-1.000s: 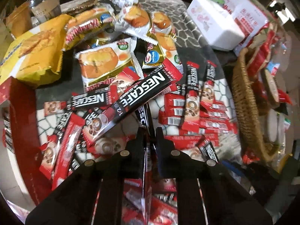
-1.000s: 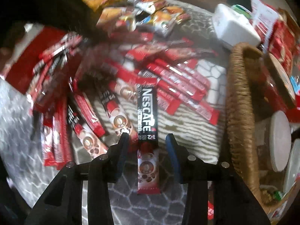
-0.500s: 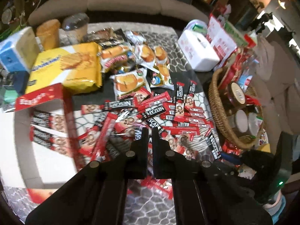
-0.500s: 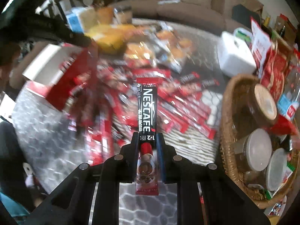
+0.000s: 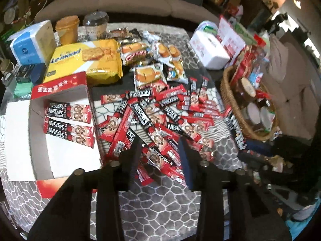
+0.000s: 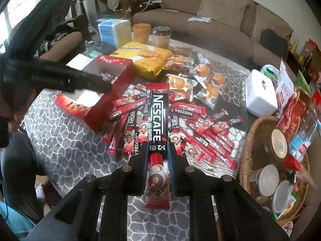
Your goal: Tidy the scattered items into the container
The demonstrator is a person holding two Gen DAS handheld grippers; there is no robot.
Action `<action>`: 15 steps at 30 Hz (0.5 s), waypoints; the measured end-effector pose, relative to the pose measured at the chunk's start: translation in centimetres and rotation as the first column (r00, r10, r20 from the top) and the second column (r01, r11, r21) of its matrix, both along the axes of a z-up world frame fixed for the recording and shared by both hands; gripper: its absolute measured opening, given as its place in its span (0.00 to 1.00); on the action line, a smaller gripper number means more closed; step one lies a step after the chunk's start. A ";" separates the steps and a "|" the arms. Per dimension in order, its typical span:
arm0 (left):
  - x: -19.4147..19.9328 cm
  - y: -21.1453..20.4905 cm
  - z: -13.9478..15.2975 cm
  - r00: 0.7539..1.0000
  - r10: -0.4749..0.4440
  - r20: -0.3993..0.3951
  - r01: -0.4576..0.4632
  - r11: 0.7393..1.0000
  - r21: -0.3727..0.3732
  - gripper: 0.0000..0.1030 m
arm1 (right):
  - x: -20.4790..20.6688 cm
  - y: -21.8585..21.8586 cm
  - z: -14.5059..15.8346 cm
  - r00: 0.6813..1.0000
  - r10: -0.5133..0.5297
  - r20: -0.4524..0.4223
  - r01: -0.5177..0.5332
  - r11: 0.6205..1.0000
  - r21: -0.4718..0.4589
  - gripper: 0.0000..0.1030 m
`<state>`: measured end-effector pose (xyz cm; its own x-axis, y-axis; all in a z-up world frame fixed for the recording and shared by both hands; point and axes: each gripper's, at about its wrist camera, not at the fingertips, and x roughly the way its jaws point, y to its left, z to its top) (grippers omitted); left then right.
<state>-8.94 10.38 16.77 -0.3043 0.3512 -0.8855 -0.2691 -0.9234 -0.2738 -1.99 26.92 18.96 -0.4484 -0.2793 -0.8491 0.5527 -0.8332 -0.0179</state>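
Many red-and-black Nescafe coffee sachets (image 5: 160, 120) lie heaped on the patterned table. An open red-and-white carton (image 5: 60, 132) at the left holds several sachets laid flat. My left gripper (image 5: 160, 152) is open and empty, raised above the near edge of the heap. My right gripper (image 6: 156, 156) is shut on one Nescafe sachet (image 6: 157, 120) and holds it upright, high above the table. The carton shows in the right wrist view (image 6: 104, 92), with the left gripper's arm (image 6: 60, 78) over it.
A wicker basket (image 5: 230, 104) with jars and packets stands at the right. A yellow biscuit bag (image 5: 86, 60), snack packets (image 5: 148, 74), a white tissue box (image 5: 208, 50), a blue box (image 5: 32, 44) and two cups (image 5: 68, 28) line the far side. A sofa is beyond.
My left gripper rose from the heap and opened; no sachet shows between its fingers now. My right gripper closed on a sachet and lifted it well above the table.
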 end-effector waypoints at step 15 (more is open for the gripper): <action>-5.1 3.3 -12.9 0.981 0.171 0.096 -0.162 0.983 -0.090 0.23 | -1.5 4.7 -5.6 0.991 -0.075 0.108 0.083 0.994 -0.071 0.17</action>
<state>-14.08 13.63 3.88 -0.2586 0.2286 -0.9385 -0.0840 -0.9732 -0.2139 -3.47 31.64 13.35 -0.3809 -0.3111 -0.8707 0.4804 -0.8712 0.1011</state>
